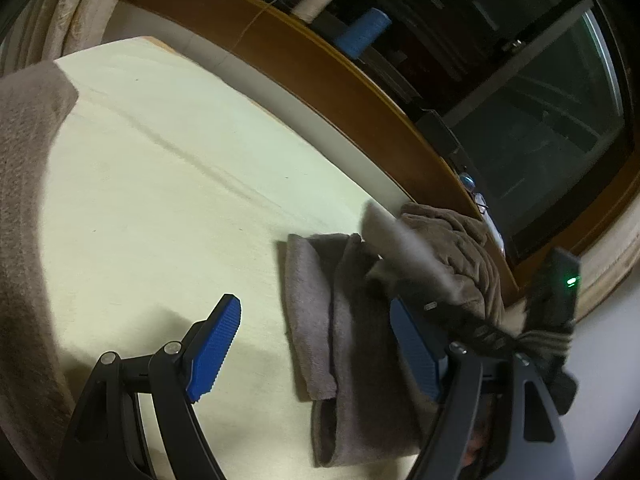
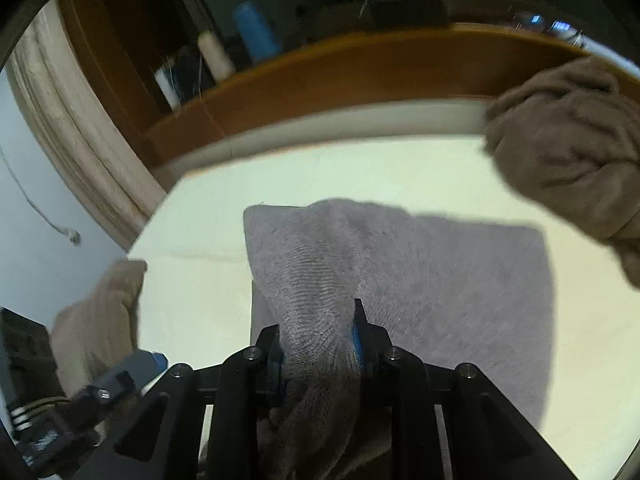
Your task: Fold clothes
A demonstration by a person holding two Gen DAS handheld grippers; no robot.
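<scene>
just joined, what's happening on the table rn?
Clothes folding. The right hand-held gripper is shut on a bunched part of the grey towel, lifting it over the part lying flat on the pale table. The left hand-held gripper is open and holds nothing. A crumpled brown garment waits at the far edge.

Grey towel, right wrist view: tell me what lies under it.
Under the grey towel lies the pale cream table cover. Whatever sits beneath its middle is covered and cannot be seen.

blue thread cone [image 1: 362, 32] | cream thread cone [image 1: 318, 2] | wooden ledge [image 1: 320, 68]
</scene>
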